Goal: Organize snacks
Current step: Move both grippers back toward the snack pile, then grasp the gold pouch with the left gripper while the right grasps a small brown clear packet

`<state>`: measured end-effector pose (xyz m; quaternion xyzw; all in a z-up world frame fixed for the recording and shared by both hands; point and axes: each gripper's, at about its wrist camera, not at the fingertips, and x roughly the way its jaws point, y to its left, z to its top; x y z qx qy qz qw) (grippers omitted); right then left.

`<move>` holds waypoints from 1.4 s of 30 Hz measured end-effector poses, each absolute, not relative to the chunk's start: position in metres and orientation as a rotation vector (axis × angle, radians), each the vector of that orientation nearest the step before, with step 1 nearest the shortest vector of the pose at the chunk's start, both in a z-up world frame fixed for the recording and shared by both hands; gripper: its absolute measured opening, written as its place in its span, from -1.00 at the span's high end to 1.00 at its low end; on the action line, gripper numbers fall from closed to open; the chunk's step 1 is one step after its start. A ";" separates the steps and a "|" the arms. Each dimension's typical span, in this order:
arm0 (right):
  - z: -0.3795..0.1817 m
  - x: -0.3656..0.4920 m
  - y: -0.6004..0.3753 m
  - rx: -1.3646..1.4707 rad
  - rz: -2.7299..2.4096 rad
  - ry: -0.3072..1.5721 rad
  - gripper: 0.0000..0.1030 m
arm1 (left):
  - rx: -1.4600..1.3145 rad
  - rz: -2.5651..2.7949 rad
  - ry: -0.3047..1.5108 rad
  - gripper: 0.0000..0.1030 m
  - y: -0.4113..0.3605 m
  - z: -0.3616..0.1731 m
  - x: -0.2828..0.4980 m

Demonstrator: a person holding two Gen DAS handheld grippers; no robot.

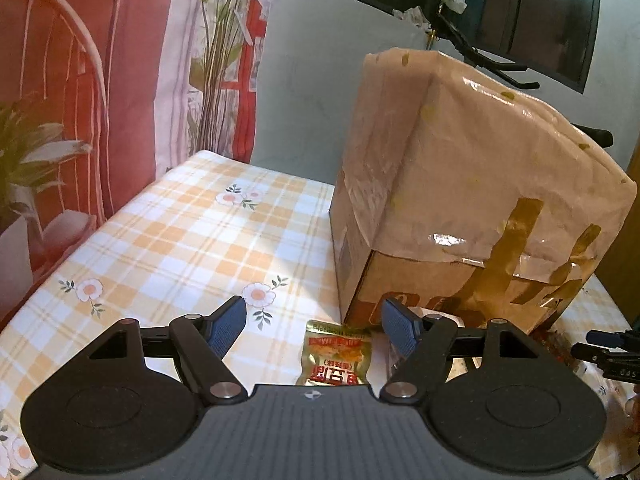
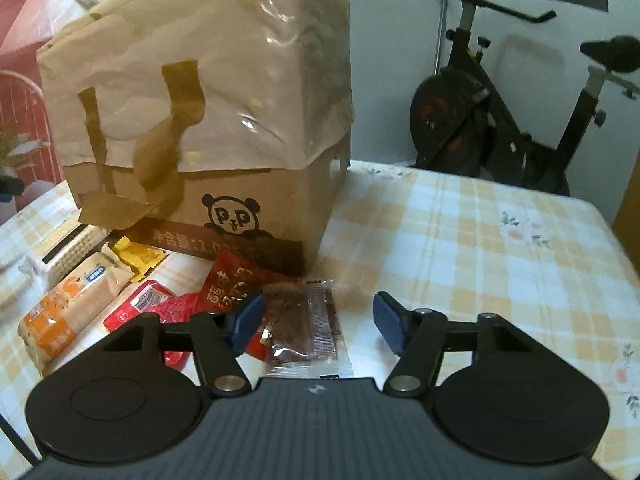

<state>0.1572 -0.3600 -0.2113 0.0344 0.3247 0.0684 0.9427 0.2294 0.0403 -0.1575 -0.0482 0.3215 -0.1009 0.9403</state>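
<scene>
Both grippers are held wide open, with nothing gripped. A gold snack pack (image 1: pixel 335 354) is seen lying between the left gripper (image 1: pixel 312 326) fingers. A brown snack pack (image 2: pixel 303 326) lies just left of the middle of the right gripper (image 2: pixel 318 322).

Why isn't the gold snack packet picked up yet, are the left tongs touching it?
Apart. The left wrist view shows the left tongs open, with the gold snack packet lying flat on the tablecloth between the blue fingertips, clear of both.

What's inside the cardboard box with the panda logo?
Cannot tell. The cardboard box is wrapped over the top with paper and brown tape, so its contents are hidden. Only snack packets lying on the tablecloth in front show.
</scene>
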 end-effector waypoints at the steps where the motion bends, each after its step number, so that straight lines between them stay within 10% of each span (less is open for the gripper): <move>1: -0.212 0.159 -0.359 0.064 0.143 0.667 -0.21 | -0.096 -0.207 0.658 -0.48 0.039 -0.159 0.229; 17: -0.226 0.165 -0.346 0.051 0.184 0.691 0.13 | -0.069 -0.207 0.710 -0.48 0.036 -0.177 0.228; 42: -0.224 0.158 -0.354 0.102 0.174 0.641 0.13 | 0.119 -0.232 0.750 -0.37 0.005 -0.217 0.248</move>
